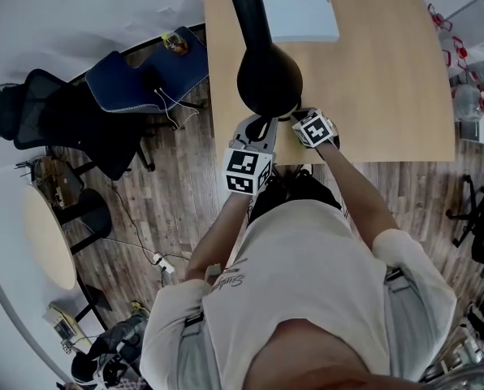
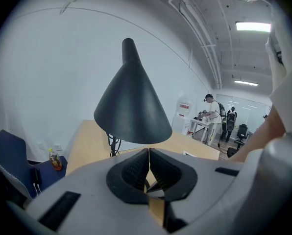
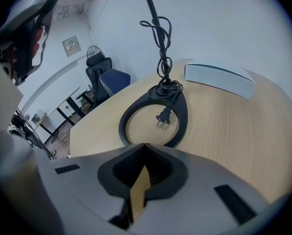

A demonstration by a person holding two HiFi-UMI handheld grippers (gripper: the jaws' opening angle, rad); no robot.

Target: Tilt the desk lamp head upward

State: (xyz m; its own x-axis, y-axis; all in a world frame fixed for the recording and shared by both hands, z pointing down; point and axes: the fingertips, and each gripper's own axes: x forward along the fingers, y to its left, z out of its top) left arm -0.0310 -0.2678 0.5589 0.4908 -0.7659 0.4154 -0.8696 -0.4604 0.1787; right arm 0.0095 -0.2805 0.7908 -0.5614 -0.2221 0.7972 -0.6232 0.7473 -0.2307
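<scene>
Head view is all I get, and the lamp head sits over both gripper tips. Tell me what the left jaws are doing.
Observer: The left gripper is shut on nothing. The lamp head hangs above and beyond it, clear of the jaws.
Operator: Now report the right one.
Observer: The right gripper is shut too and empty. It points at the lamp base, a flat ring.
Operator: Check the power.
Observer: The plug lies loose inside that ring, not in any socket.
</scene>
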